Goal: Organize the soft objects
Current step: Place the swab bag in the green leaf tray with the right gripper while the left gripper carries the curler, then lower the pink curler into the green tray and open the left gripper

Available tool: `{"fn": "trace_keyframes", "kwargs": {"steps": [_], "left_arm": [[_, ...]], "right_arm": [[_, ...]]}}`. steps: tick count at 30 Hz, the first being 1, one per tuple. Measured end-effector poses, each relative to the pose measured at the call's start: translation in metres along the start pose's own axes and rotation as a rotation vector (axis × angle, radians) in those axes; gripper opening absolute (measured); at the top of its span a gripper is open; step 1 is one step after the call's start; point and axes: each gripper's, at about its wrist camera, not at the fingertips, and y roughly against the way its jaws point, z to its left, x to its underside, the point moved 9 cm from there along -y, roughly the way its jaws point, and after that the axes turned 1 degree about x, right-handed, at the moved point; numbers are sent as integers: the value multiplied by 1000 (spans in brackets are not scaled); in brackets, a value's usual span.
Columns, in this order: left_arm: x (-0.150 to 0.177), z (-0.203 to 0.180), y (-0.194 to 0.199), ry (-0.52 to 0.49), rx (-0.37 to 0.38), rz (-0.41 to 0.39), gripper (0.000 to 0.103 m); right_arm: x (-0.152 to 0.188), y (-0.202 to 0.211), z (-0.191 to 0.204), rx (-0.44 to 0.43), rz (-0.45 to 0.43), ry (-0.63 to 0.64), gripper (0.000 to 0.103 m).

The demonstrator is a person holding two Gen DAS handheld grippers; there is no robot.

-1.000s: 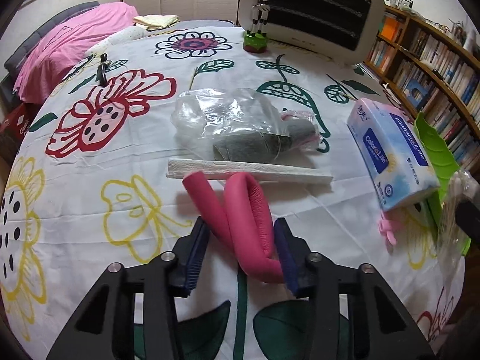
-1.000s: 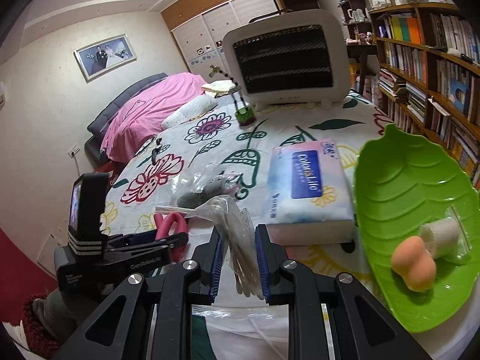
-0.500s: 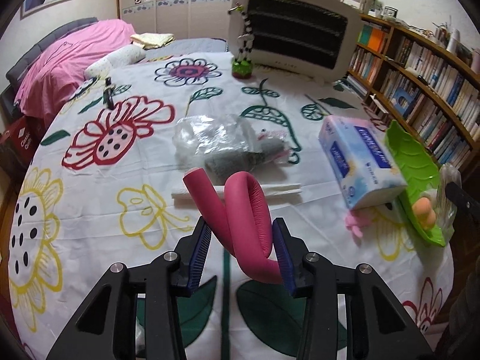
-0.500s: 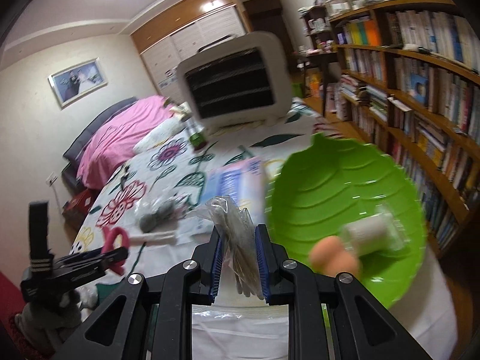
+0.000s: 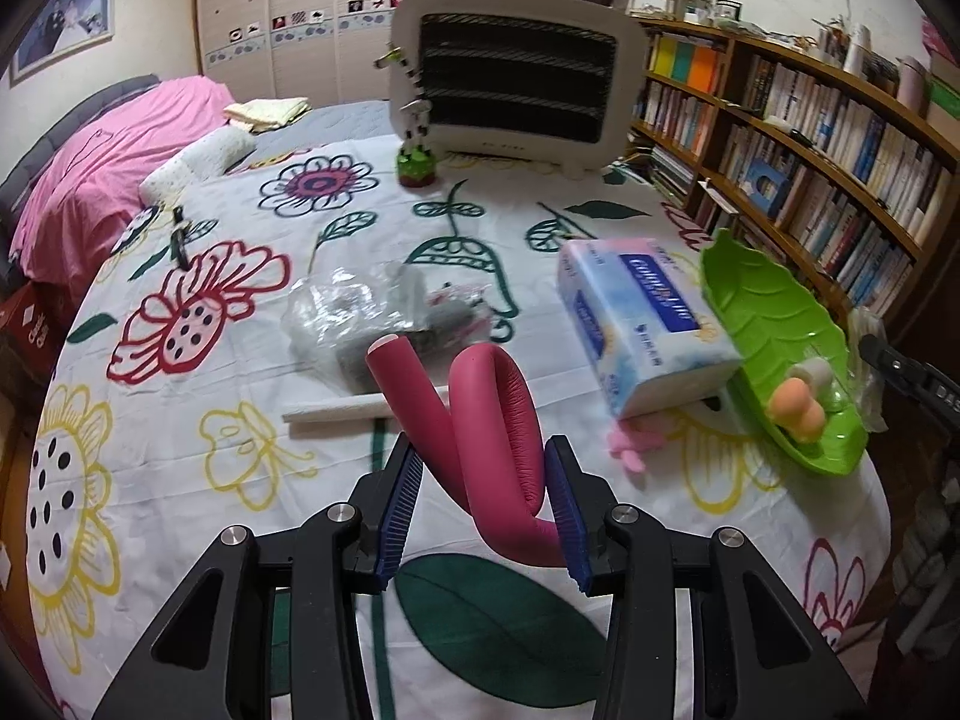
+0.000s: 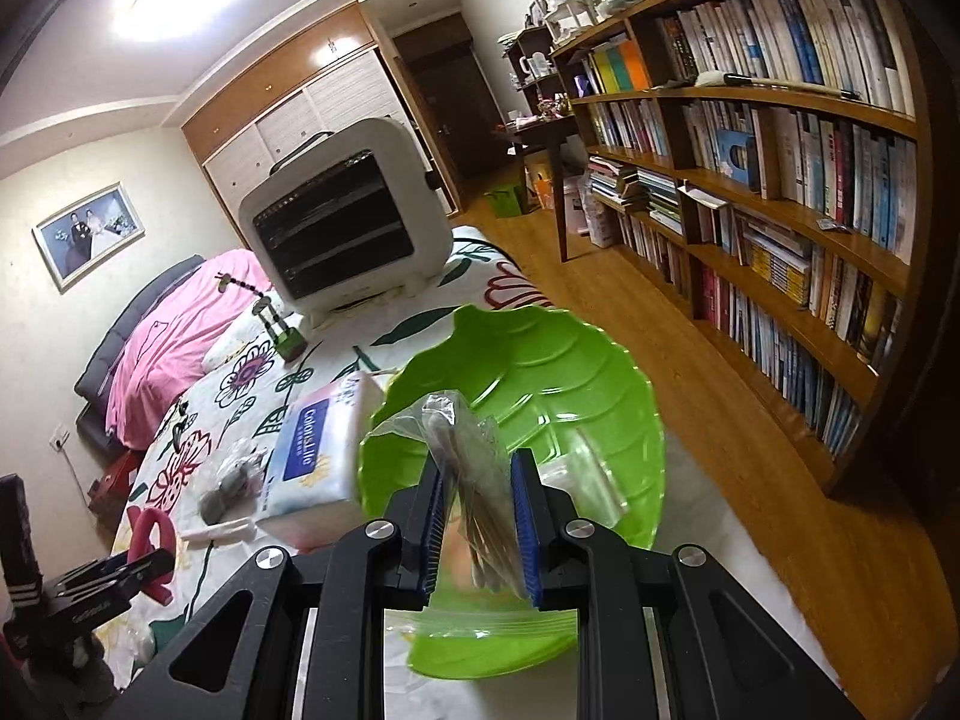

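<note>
Both hand-held grippers hold something. On the left, the hand-held gripper point(image 5: 483, 507) has its blue pads point(image 5: 401, 510) closed against a bent pink foam roller point(image 5: 480, 450), lifted clear of the flowered cloth point(image 5: 180, 420) that covers the worktop. The roller is folded into a hairpin: its bend arches away from the camera, one leg runs back between the pads, and the other leg rises up and to the left, ending in a round cut face. Its long axis runs roughly along the fingers.

On the right, the hand-held gripper point(image 6: 477, 522) is nearly closed on a clear plastic bag point(image 6: 474, 480) of pale contents, the bag standing on edge between the pads with its zip strip hanging below. It hangs over the green leaf-shaped tray point(image 6: 540, 360), which sits at the worktop's right edge by the bookshelf point(image 6: 780, 210).

In the left wrist view the tray point(image 5: 774, 312) carries an orange sponge point(image 5: 795, 408) and a small white roll point(image 5: 813, 372). A tissue pack point(image 5: 636, 336) lies just beside the tray, its long axis running towards the far edge. Nearer the middle lie a crumpled clear bag point(image 5: 360, 312) with grey things inside and a white paper roll point(image 5: 342, 414), lying crosswise. A white heater point(image 5: 516, 72) stands at the far edge.
</note>
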Motion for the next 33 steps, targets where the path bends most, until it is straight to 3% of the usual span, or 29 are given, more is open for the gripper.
{"fn": "trace_keyframes", "kwargs": {"steps": [8, 12, 14, 33], "left_arm": [[-7, -37, 0, -58, 49, 2, 43], [-13, -60, -2, -90, 83, 4, 43], [-16, -69, -3, -101, 98, 6, 43], [-41, -171, -37, -213, 223, 25, 43]], "right_arm": [[-1, -7, -17, 18, -2, -13, 25], [-3, -11, -25, 17, -7, -24, 50], [-5, -8, -29, 17, -22, -35, 54], [4, 8, -53, 53, -50, -45, 54]]}}
